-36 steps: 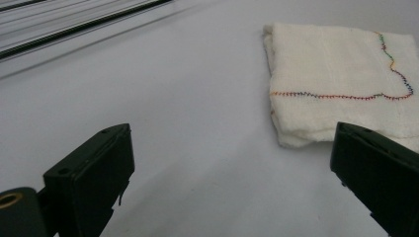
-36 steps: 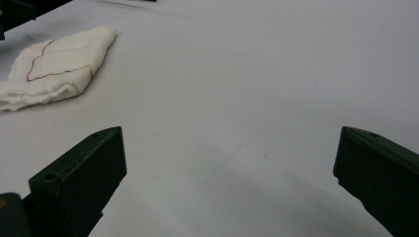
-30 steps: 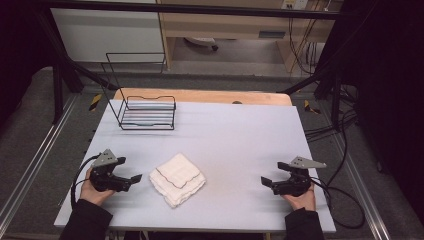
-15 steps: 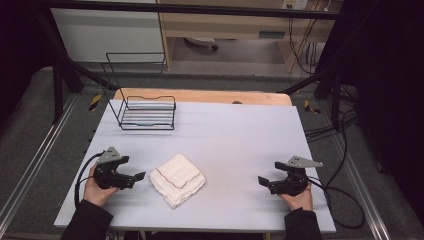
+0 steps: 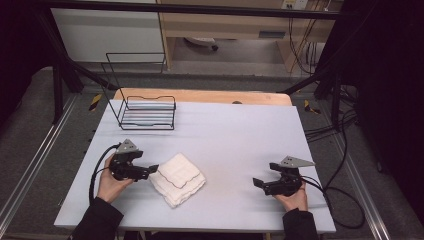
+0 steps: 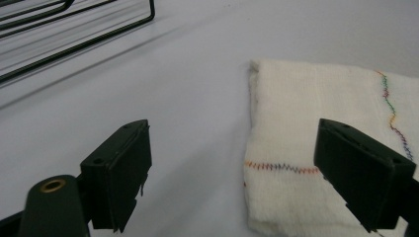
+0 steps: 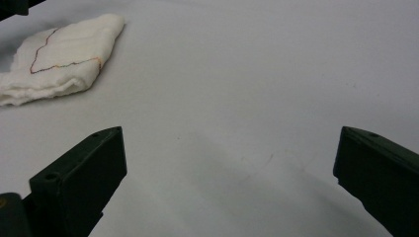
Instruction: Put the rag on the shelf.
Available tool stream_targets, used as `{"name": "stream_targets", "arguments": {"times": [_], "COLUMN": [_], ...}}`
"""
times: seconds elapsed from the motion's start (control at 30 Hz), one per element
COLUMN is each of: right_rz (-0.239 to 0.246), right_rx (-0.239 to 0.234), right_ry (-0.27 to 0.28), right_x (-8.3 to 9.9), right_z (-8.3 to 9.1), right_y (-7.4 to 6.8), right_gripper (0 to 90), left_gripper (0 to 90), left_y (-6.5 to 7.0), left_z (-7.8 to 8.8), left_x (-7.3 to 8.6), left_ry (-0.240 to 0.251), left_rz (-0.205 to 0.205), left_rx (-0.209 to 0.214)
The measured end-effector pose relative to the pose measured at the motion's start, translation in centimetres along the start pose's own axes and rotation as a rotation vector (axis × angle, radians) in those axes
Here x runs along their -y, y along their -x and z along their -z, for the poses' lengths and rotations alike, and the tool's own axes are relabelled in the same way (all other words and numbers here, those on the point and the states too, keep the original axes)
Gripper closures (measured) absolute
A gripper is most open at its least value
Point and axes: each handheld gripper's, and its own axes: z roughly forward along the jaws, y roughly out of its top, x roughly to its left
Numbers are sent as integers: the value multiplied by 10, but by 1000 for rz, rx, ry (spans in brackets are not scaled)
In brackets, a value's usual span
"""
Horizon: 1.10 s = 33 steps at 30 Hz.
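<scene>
A folded white cloth (image 5: 177,179) with coloured stitching lies on the white table (image 5: 230,140) near its front left. My left gripper (image 5: 151,169) is open right at the cloth's left edge; in the left gripper view the cloth (image 6: 316,148) lies ahead, with one jaw over its near corner and the other over bare table. My right gripper (image 5: 258,183) is open at the front right, well apart from the cloth, jaws pointing left. The right gripper view shows the cloth (image 7: 59,59) far off at upper left, with nothing between the jaws.
A black wire basket (image 5: 145,111) stands at the table's back left; its wires (image 6: 74,29) show in the left gripper view. Cables (image 5: 335,190) trail off the right edge. A wooden board (image 5: 200,96) runs along the back edge.
My left gripper has moved right, from apart from the cloth to its left edge. My right gripper has drifted slightly left and toward the front.
</scene>
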Motion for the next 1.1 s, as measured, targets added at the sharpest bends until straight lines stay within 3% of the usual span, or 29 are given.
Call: {"name": "stream_targets", "arguments": {"times": [0.2, 0.43, 0.53, 0.7, 1.1], "right_rz": [1, 3, 5, 4, 10], "right_rx": [-2, -1, -1, 0, -3], "right_ry": [0, 0, -2, -3, -5], "right_x": [0, 0, 1, 0, 0], "right_z": [-1, -2, -2, -1, -2], "right_y": [0, 0, 0, 0, -1], "right_gripper": [4, 5, 5, 4, 5], "left_gripper": [225, 304, 362, 447, 628], "left_y": [4, 7, 9, 12, 17], "left_z": [-21, -42, -50, -62, -70], "left_x": [-15, -22, -26, -29, -31], "left_ry": [-22, -31, -64, -79, -96], "left_rz": [9, 25, 10, 18, 9], "left_rx": [14, 29, 27, 45, 77]}}
